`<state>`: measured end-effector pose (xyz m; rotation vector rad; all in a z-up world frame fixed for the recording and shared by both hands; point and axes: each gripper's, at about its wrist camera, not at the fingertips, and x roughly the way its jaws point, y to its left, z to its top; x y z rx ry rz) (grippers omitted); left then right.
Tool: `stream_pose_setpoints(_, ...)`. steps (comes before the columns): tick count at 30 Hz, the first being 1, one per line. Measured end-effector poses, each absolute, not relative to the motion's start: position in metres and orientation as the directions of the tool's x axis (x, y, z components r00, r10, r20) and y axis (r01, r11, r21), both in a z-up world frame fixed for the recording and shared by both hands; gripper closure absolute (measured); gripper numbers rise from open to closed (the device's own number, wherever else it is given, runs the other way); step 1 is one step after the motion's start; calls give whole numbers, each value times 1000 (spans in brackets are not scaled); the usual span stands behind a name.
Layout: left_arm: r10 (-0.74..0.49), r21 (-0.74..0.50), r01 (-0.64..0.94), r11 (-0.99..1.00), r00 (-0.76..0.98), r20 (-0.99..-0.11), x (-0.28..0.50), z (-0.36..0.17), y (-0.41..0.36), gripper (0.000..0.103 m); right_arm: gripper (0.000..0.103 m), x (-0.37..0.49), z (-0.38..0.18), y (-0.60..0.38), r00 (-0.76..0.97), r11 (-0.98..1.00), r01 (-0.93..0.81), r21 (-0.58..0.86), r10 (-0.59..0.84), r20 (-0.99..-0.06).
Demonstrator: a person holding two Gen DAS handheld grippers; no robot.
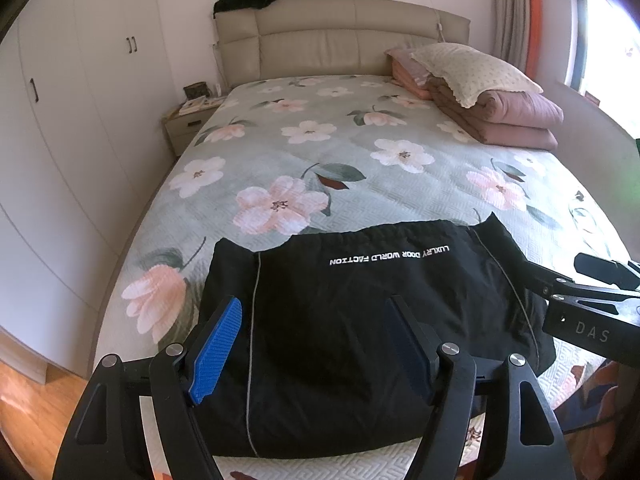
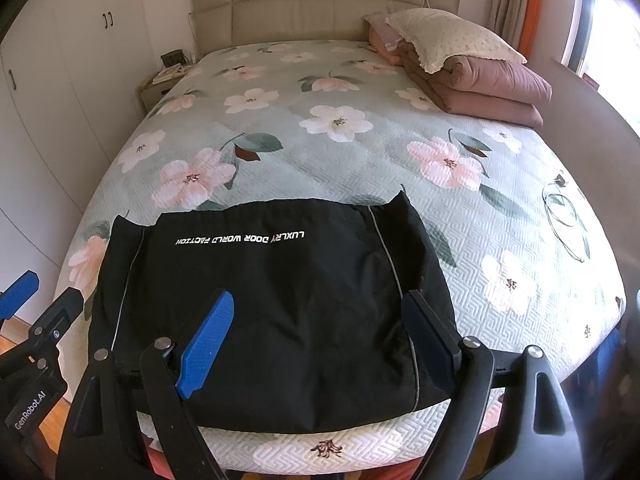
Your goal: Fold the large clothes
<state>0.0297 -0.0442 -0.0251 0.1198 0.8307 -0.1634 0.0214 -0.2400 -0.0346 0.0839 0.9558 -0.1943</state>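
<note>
Black garment folded at foot of bed; both claws open, nothing held.

Left claw [image 1: 316,344] is seen with jaws spread wide, hovering above the near left part of the black garment [image 1: 360,320], which lies flat on the bed [image 1: 320,152] as a compact rectangle. Its long axis is judged to run left–right, white lettering toward the headboard. Right claw [image 2: 316,344] is likewise spread and empty, over the near right part. Both are about equally close; near edge lies directly beneath them. Folding is judged largely done.
</note>
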Motion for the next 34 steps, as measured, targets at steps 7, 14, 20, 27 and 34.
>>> stream_pose_setpoints(7, -98, 42, 192, 981, 663, -742, 27, -25, -43, 28, 16, 21, -35, -240, 559, 979, 201, -15, -127, -819)
stream_pose_setpoints(14, -98, 42, 192, 981, 663, -742, 28, -25, -43, 28, 16, 21, -35, -240, 559, 979, 201, -14, -127, -819)
stream_pose_setpoints(20, -89, 51, 189, 981, 665, -742, 26, -25, -42, 28, 16, 18, -38, -238, 552, 979, 201, -18, -128, -824)
stream_pose_setpoints(27, -82, 61, 187, 980, 671, -737, 26, -24, -41, 28, 16, 17, -39, -235, 549, 979, 203, -21, -132, -826)
stream_pose_setpoints(34, -37, 111, 161, 981, 714, -699, 27, -19, -34, 28, 16, 20, -45, -241, 541, 983, 184, -28, -125, -832)
